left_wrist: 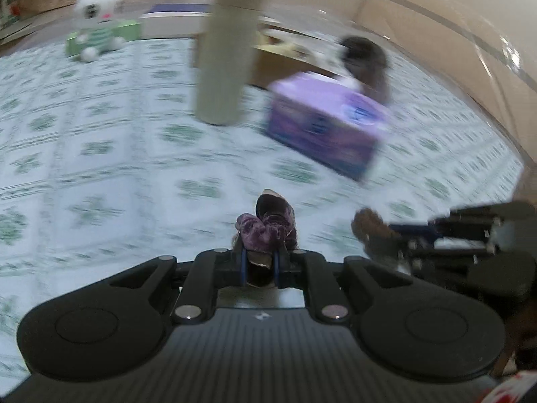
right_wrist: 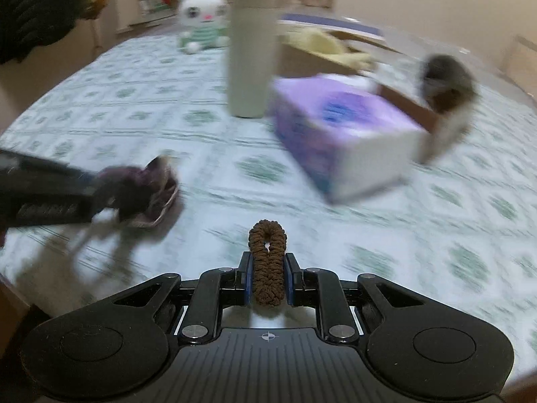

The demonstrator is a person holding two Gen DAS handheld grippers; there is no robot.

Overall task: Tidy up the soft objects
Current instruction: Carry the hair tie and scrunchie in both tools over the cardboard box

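A purple velvet scrunchie is gripped in the left claw, and a brown scrunchie is clamped in the right claw, both held above the patterned table, toward its near edge.

A crumpled purple velvet scrunchie is pinched in the left gripper above the desk. A brown ribbed scrunchie, squeezed into a narrow upright loop, sits in the right gripper.
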